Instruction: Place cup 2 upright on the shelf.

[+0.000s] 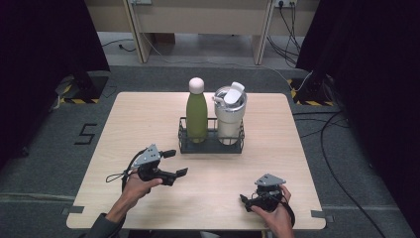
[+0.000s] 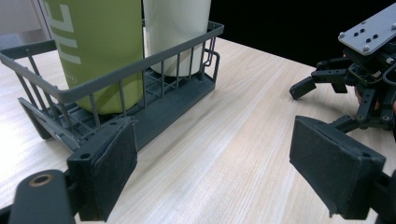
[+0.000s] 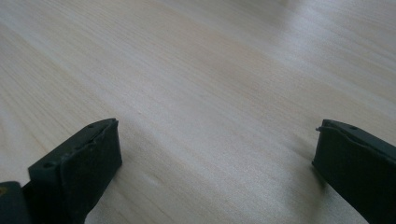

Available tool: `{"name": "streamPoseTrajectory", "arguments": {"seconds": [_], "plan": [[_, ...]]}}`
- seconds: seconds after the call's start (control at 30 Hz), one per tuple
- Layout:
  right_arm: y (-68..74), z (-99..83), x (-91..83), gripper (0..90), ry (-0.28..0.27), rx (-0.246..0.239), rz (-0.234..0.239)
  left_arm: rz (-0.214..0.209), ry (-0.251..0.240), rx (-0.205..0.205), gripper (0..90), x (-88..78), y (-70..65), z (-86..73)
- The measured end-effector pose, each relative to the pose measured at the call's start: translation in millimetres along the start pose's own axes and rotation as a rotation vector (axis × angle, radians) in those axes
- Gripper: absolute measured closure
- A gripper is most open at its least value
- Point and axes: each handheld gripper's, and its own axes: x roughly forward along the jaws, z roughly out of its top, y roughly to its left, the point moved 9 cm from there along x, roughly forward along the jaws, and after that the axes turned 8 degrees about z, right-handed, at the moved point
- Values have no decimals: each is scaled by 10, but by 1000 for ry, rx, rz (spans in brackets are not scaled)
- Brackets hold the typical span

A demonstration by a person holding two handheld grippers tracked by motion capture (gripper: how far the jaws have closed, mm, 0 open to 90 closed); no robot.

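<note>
A dark wire basket [image 1: 211, 145] stands at the middle of the wooden table [image 1: 148, 114]. It holds an upright green bottle [image 1: 196, 116] with a white cap and, to its right, a white lidded tumbler [image 1: 230, 116]. My left gripper [image 1: 176, 163] hovers just left of and in front of the basket, open, with nothing between its pads. In the left gripper view the basket [image 2: 140, 70], the bottle [image 2: 100, 51] and the tumbler [image 2: 175, 28] sit close ahead of the left gripper [image 2: 219, 177]. My right gripper [image 1: 246, 202] rests near the table's front right, open over bare wood [image 3: 215, 172].
The right gripper [image 2: 359, 74] appears far right in the left gripper view. Dark curtains flank the table. Cables [image 1: 327, 139] lie on the grey floor to the right, and a wooden desk frame [image 1: 198, 25] stands behind.
</note>
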Motion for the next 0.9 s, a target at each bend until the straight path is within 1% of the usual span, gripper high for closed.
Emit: {"name": "streamPoseTrajectory", "arguments": {"seconds": [0.37, 0.53, 0.63, 0.9], "plan": [[-2, 1, 0, 13, -1, -2, 0, 11, 18, 14, 147, -78, -8, -113], [-4, 2, 0, 12, -1, -5, 0, 14, 31, 27, 148, -106, -24, -174], [-3, 1, 0, 12, -1, -3, 0, 12, 37, 27, 147, -132, -42, -218], [0, 0, 0, 12, -1, 0, 0, 16, 42, 29, 147, -184, -49, -268]]}}
